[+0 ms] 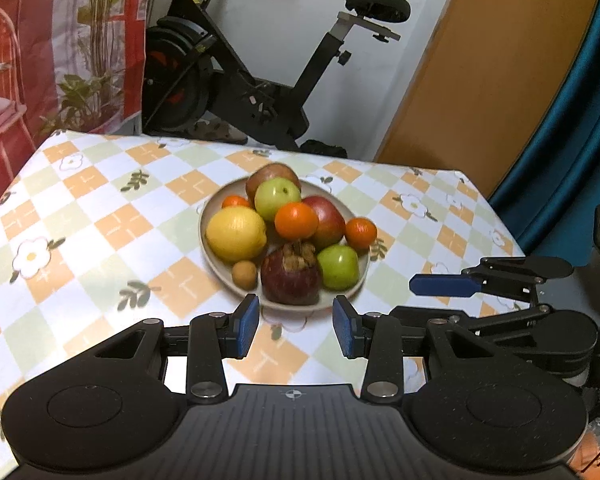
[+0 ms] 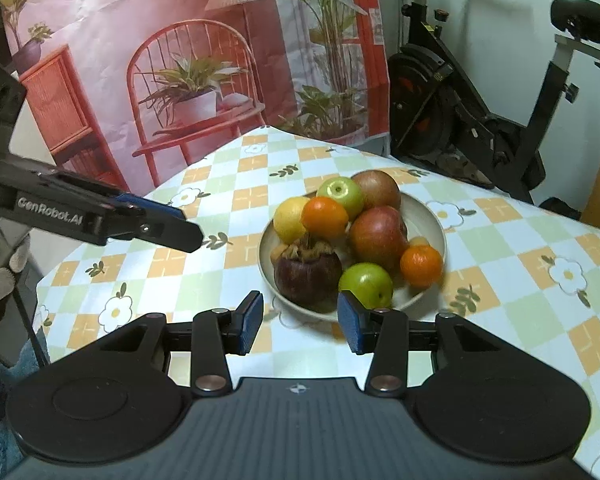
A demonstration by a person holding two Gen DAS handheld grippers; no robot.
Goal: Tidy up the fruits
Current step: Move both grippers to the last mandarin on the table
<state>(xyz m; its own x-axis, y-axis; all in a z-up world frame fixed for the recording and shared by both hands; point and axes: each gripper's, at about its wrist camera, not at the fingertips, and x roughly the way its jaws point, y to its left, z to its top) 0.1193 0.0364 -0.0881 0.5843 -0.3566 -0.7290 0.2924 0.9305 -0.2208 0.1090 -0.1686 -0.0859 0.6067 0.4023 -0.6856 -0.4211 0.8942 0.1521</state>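
A round beige ceramic plate (image 1: 363, 276) heaped with apples, oranges, a lemon and a dark mangosteen (image 1: 291, 278) is sitting mid-surface on the checked cloth, while both blue-padded tools, left tool (image 1: 296, 326) and right tool (image 2: 300, 322), are hovering just short of that plate with pads apart, gripping nothing.

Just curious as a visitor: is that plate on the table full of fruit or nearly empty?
Full. The plate is heaped: a lemon, a mangosteen, apples and oranges crowd it, some stacked on others.
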